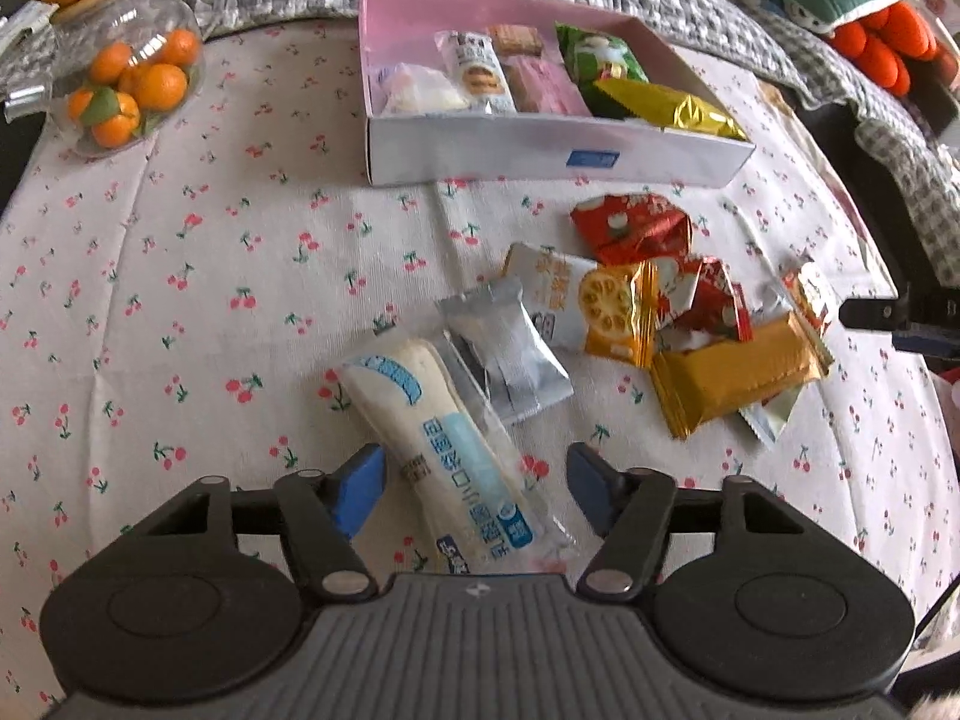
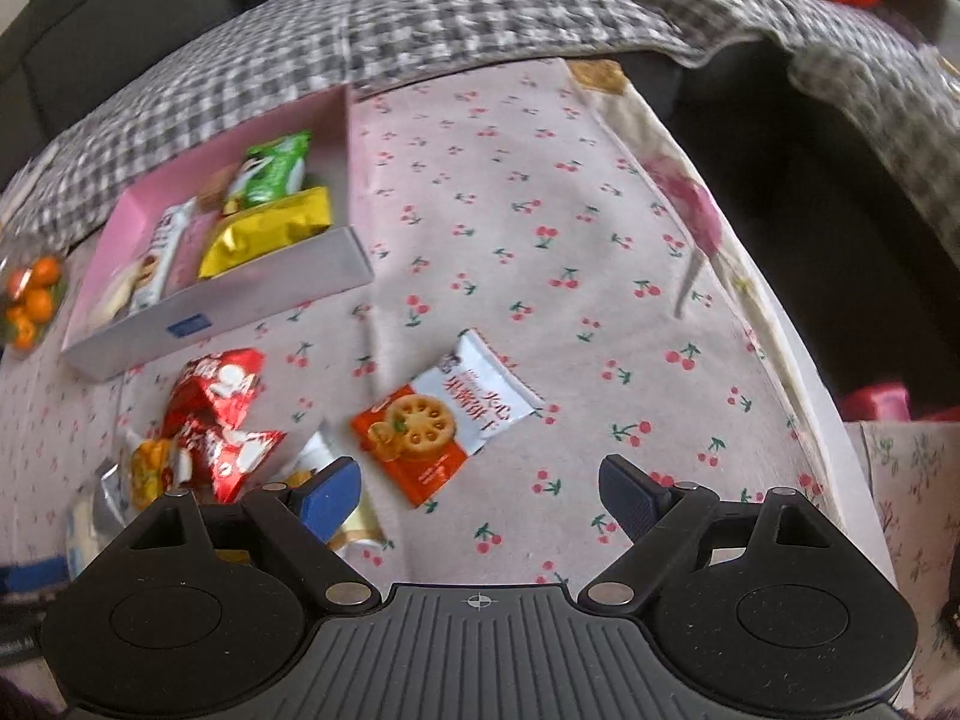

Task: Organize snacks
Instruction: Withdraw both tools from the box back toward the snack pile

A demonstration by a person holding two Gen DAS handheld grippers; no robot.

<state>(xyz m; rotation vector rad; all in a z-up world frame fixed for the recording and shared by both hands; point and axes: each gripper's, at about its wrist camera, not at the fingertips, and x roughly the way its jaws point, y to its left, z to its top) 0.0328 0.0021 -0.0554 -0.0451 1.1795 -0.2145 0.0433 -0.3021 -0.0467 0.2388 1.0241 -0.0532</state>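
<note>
Judging by the box (image 1: 540, 150) at 12 o'clock, partly filled, while loose packets (image 1: 630, 300) remain on the cloth (image 1: 180, 300), the task is reckoned roughly half done, with the left gripper (image 1: 474, 495) spread wide around a white-and-blue stick packet (image 1: 444, 450) and the right gripper (image 2: 480, 495) spread wide and empty.

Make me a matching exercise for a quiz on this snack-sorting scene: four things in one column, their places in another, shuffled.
Things:
1. green packet
2. long white and blue packet
3. small oranges
4. orange and white biscuit packet

Places:
A. in a glass jar
B. between the open fingers of the left gripper
C. inside the pink box
D. alone on the cherry tablecloth, ahead of the right gripper

Pairs: 1-C, 2-B, 3-A, 4-D
</note>
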